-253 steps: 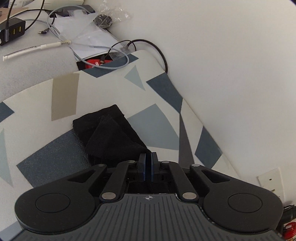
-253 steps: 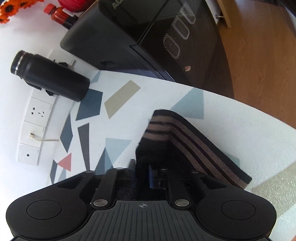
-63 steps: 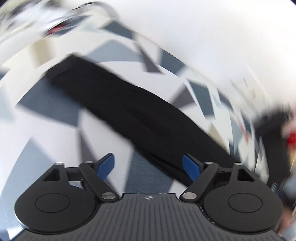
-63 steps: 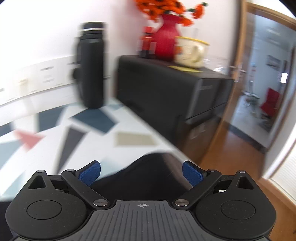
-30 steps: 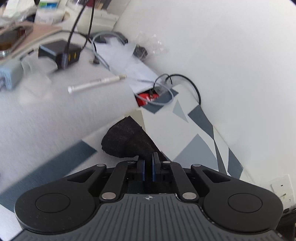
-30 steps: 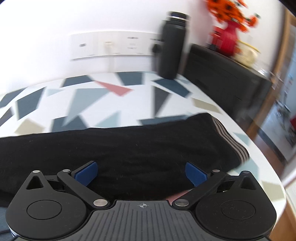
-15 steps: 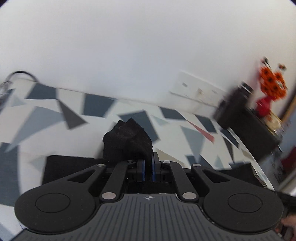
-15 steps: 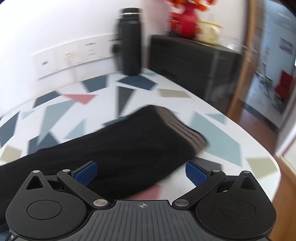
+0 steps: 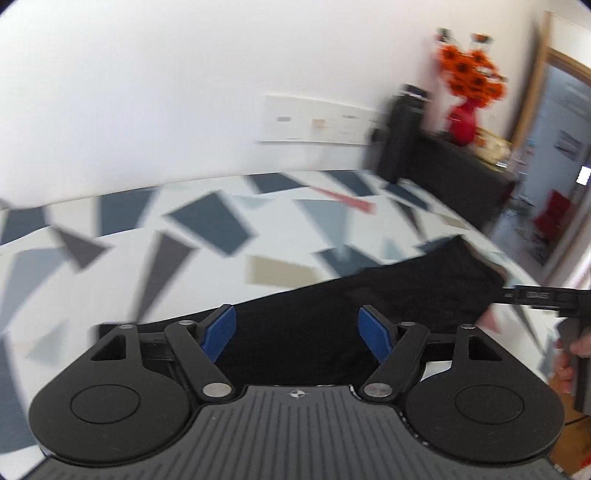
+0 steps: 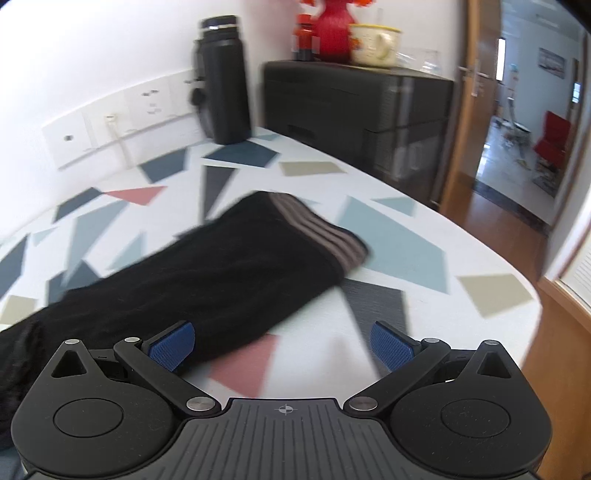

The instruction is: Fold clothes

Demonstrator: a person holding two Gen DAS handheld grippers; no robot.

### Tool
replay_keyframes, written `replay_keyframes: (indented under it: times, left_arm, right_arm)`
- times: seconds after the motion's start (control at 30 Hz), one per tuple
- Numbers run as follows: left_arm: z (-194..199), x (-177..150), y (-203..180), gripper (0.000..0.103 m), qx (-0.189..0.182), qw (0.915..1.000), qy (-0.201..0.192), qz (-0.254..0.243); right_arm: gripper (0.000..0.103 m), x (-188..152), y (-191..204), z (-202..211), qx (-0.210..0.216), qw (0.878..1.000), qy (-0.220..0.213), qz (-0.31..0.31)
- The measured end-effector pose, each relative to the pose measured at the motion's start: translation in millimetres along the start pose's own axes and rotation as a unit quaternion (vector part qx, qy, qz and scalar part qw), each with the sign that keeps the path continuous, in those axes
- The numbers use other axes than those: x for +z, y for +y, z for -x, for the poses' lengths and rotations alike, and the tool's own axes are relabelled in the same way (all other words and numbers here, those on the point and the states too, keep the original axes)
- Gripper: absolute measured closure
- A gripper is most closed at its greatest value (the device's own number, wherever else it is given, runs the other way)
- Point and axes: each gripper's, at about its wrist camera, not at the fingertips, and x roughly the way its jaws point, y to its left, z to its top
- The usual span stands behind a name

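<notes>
A long black cloth [image 9: 373, 295] with brown stripes at one end lies folded on the white table with coloured shapes [image 9: 207, 229]. In the right wrist view the cloth [image 10: 221, 273] runs from lower left to the striped end [image 10: 325, 236]. My left gripper [image 9: 297, 334] hovers just over the cloth, its jaws opening, pads apart with the cloth lying below them, nothing gripped. My right gripper [image 10: 282, 347] is open beside the cloth's near edge, over bare table. In the left wrist view the right gripper's black body [image 9: 535, 295] and a hand [image 9: 569, 354] show at far right.
A black bottle [image 10: 221, 81] stands at the wall by the sockets [image 10: 110, 125]. A black cabinet [image 10: 354, 110] with a red vase [image 10: 332, 26] and a cup adjoins the table's far end. The table's rounded edge [image 10: 517, 266] drops to wooden floor by an open door.
My left gripper carried the cloth's end over to the right, then opened and let it go onto the cloth. My right gripper stayed open and swung right, off the cloth.
</notes>
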Motion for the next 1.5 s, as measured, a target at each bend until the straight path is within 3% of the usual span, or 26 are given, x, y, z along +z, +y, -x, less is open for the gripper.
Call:
replay_keyframes:
  times: [0.1,0.2,0.3,0.37,0.5,0.63,0.7,0.73,0.77,0.8,0.93,1.23,1.5]
  left_arm:
    - [7,-16,40,0.027,0.068,0.9945,0.031,0.074]
    - [13,-36,68,0.026,0.103,0.9825,0.049,0.147]
    - [15,-48,73,0.013,0.133,0.9757,0.057,0.165]
    - [12,-49,69,0.012,0.135,0.9756,0.063,0.161]
    - [-1,-48,56,0.008,0.141,0.977,0.082,0.138]
    - [-14,-47,43,0.004,0.153,0.9747,0.098,0.131]
    - [-19,-46,38,0.002,0.164,0.9728,0.105,0.125]
    - [-21,-46,35,0.001,0.17,0.9718,0.108,0.122]
    - [-23,-45,33,0.001,0.174,0.9706,0.111,0.124]
    - [-25,-44,31,0.001,0.178,0.9693,0.115,0.125]
    - [-34,-36,23,0.001,0.176,0.9676,0.126,0.13]
    - [-55,-22,1,0.001,0.152,0.9743,0.137,0.094]
    - [-57,-20,-1,0.0,0.14,0.9774,0.14,0.073]
  right_arm:
    - [0.001,7,12,-5,0.011,1.0,0.003,0.023]
    - [0.002,14,1,-12,0.031,0.998,0.024,-0.04]
    - [0.003,15,-29,-21,0.042,0.988,0.035,-0.142]
    - [0.004,14,-49,-28,0.031,0.979,0.034,-0.198]
    - [0.007,21,-75,-46,0.011,0.973,0.03,-0.229]
    - [0.028,35,-73,-63,0.018,0.979,0.015,-0.201]
    - [0.052,41,-66,-71,0.025,0.984,0.011,-0.178]
    - [0.058,44,-64,-74,0.026,0.986,0.011,-0.164]
    - [0.076,49,-63,-78,0.026,0.988,0.013,-0.15]
    - [0.085,53,-63,-81,0.027,0.99,0.016,-0.138]
    - [0.088,71,-74,-92,0.045,0.991,0.023,-0.127]
    - [0.088,84,-149,-107,-0.009,0.984,-0.004,-0.177]
    - [0.088,82,-146,-104,-0.014,0.982,-0.018,-0.187]
